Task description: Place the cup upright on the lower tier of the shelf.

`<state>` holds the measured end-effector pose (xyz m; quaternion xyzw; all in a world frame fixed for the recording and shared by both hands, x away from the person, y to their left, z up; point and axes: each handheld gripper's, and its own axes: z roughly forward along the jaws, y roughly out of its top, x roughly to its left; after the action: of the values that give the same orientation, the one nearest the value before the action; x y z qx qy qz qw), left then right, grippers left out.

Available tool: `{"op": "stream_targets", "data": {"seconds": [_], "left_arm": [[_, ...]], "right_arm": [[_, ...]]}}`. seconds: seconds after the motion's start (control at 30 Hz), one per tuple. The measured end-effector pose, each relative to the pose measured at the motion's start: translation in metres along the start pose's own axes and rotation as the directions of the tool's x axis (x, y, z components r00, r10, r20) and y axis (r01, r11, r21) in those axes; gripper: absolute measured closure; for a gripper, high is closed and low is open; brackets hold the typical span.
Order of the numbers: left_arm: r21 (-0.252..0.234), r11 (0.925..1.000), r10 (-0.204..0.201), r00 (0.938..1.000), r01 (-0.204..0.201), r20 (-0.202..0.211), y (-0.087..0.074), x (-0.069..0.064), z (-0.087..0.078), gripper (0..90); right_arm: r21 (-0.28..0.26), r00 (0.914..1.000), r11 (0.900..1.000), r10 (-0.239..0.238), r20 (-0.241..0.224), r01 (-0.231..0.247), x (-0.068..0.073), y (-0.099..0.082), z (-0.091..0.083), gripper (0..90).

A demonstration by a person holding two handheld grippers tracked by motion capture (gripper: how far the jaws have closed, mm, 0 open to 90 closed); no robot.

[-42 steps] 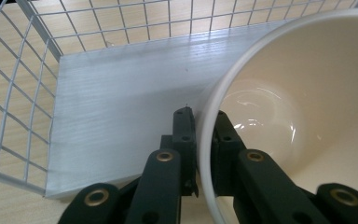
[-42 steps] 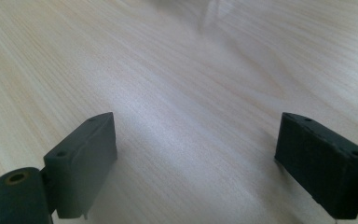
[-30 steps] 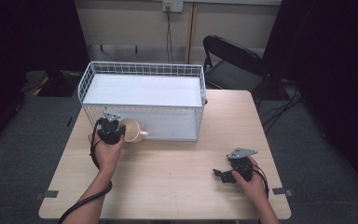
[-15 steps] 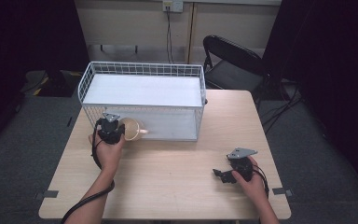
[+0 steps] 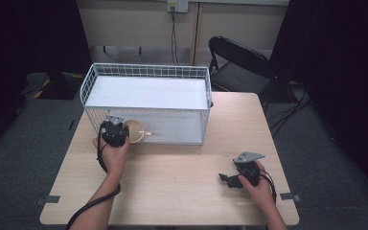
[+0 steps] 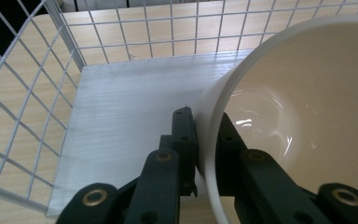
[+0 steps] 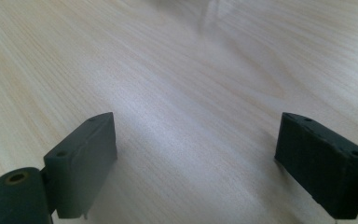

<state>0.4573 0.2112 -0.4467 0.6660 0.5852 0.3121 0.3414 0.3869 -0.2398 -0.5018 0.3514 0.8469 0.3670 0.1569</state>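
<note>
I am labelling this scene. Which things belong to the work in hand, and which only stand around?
In the work:
- bowl, clamped by its rim in the left hand-held gripper
- wire basket

Standing around:
- chair
- right hand-held gripper, open

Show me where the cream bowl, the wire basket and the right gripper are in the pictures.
cream bowl (image 6: 279, 107), left gripper view, on its inner wall.
wire basket (image 5: 146, 71), high view, on its far rim.
right gripper (image 7: 196, 163), right gripper view, midway between its open jaws.
</note>
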Motion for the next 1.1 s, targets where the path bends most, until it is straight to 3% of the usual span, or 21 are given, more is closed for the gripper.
{"op": "stream_targets", "data": {"seconds": [0.37, 0.47, 0.7, 0.9, 1.0, 1.1], "left_arm": [[-0.023, 0.9995, -0.022, 0.9997, 0.022, -0.014, 0.004, -0.001, 0.003, 81.1], [-0.033, 0.9986, -0.042, 0.9991, 0.042, -0.006, 0.003, -0.001, 0.003, 80.0], [-0.067, 0.9970, -0.038, 0.9991, 0.039, 0.016, 0.009, -0.004, -0.002, 76.7], [-0.076, 0.9967, -0.028, 0.9996, 0.028, 0.009, 0.011, -0.006, -0.003, 66.3], [-0.088, 0.9948, -0.047, 0.9982, 0.051, 0.037, 0.011, -0.003, -0.004, 64.4], [-0.091, 0.9951, -0.035, 0.9983, 0.039, 0.046, 0.012, -0.003, -0.005, 59.5]], "right_arm": [[0.000, 1.0000, 1.0000, 0.000, 0.000, 0.000, 0.000, 0.000, 0.000, 11.8], [0.000, 1.0000, 1.0000, -0.001, 0.000, 0.001, 0.000, 0.000, 0.000, 11.8], [0.000, 1.0000, 1.0000, 0.000, 0.000, 0.000, 0.000, 0.000, 0.000, 11.8], [0.000, 1.0000, 1.0000, 0.000, 0.001, 0.000, 0.000, 0.000, 0.000, 11.8], [0.000, 1.0000, 1.0000, 0.000, 0.001, 0.000, 0.000, 0.000, 0.000, 11.8], [0.000, 1.0000, 1.0000, 0.000, 0.001, 0.000, 0.000, 0.000, 0.000, 11.8]]}}
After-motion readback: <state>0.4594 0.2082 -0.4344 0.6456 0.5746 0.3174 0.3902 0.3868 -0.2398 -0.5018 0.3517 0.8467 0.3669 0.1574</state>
